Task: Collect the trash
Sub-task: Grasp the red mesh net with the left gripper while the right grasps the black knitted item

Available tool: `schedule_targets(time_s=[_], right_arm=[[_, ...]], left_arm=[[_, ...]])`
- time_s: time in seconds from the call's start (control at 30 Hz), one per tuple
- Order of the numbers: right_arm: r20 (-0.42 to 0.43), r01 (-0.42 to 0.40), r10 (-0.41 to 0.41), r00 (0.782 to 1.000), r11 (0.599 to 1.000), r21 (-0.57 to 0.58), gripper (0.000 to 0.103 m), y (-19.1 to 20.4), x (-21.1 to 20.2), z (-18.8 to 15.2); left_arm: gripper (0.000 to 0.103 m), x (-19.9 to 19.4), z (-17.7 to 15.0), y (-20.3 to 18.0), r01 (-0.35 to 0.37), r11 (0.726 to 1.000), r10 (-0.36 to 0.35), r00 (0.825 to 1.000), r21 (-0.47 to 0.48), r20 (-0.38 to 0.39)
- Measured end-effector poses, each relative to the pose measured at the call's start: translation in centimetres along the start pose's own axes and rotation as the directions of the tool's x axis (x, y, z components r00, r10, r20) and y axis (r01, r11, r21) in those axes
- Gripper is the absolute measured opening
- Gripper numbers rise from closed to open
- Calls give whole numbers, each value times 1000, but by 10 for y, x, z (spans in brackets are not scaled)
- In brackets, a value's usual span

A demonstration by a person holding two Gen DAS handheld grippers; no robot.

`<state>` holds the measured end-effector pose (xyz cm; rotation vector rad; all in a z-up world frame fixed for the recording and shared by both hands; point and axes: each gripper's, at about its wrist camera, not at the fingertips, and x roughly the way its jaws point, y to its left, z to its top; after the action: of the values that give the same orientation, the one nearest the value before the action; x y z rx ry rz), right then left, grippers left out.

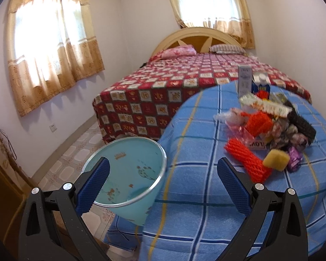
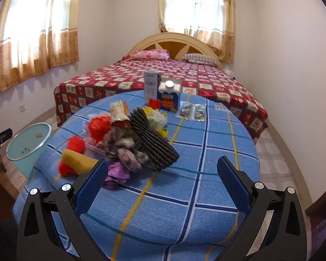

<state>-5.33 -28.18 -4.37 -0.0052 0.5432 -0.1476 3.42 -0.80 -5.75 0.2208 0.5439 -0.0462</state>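
The left gripper (image 1: 163, 183) is held above the near edge of the table (image 1: 195, 187), pointing toward the bed (image 1: 163, 80); its two blue fingers (image 1: 93, 187) are spread wide with nothing between them; one finger sits in front of the light blue bin (image 1: 128, 169) and the other over the blue checked cloth; the right gripper (image 2: 163, 182) is also held above the table (image 2: 206, 163), pointing forward, with its fingers (image 2: 232, 184) wide apart and nothing in them; the trash pile (image 2: 130, 139) lies on the table ahead and to the left of the right gripper; in it are orange net pieces (image 1: 247, 161), a yellow sponge (image 1: 276, 159), a black ridged sleeve (image 2: 154, 139), a purple wrapper (image 2: 117, 175) and crumpled bags; a small label in the pile seems to read "LOVE" upside down, but it is blurry; behind the pile stand a tall white box (image 2: 151, 87) and a blue carton (image 2: 169, 96) with a white cap; their words are too blurred to read; the bin stands on the floor just beside the table, on its left side.
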Motion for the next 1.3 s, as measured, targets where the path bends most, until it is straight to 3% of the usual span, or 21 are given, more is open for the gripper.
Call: schedule_targets(time_s=[0.43,0.67,0.7,0.73,0.8,0.87,0.97,1.0,1.17,1.27,1.3], right_arm=[[-49,87,-85,995,996,27,97,-38,51,-34],[-40,76,-74,996,996,40,97,-45,56,-37],[-42,71,-69,997,997,41,97,-44,58,-39],[-47,66,-64,997,997,40,97,-44,60,-40],[-58,63,-61,996,997,39,97,-43,63,-42],[-63,61,-58,996,997,41,97,-43,65,-44],[-60,60,-57,997,997,44,97,-44,65,-44],[-62,58,-55,997,997,44,97,-43,66,-44],[-66,49,-47,997,998,37,97,-39,67,-45],[-66,51,-49,997,998,33,97,-38,67,-47],[-66,52,-50,997,998,33,97,-38,67,-47]], left_arm=[[97,35,-11,-85,174,984,-174,985,35,-17],[97,59,-23,-108,195,979,-189,977,55,-104],[94,62,-23,-107,199,979,-193,975,49,-107],[83,64,-23,-105,204,978,-198,974,49,-111],[72,70,-23,-101,223,974,-216,967,42,-132],[51,76,-23,-96,258,966,-250,955,31,-161],[26,81,-25,-88,277,961,-270,948,18,-168],[13,81,-25,-86,281,960,-273,947,19,-169],[10,78,-24,-76,275,961,-268,951,27,-157],[16,74,-24,-70,255,967,-248,956,25,-157],[35,72,-23,-66,240,971,-236,959,13,-155]])
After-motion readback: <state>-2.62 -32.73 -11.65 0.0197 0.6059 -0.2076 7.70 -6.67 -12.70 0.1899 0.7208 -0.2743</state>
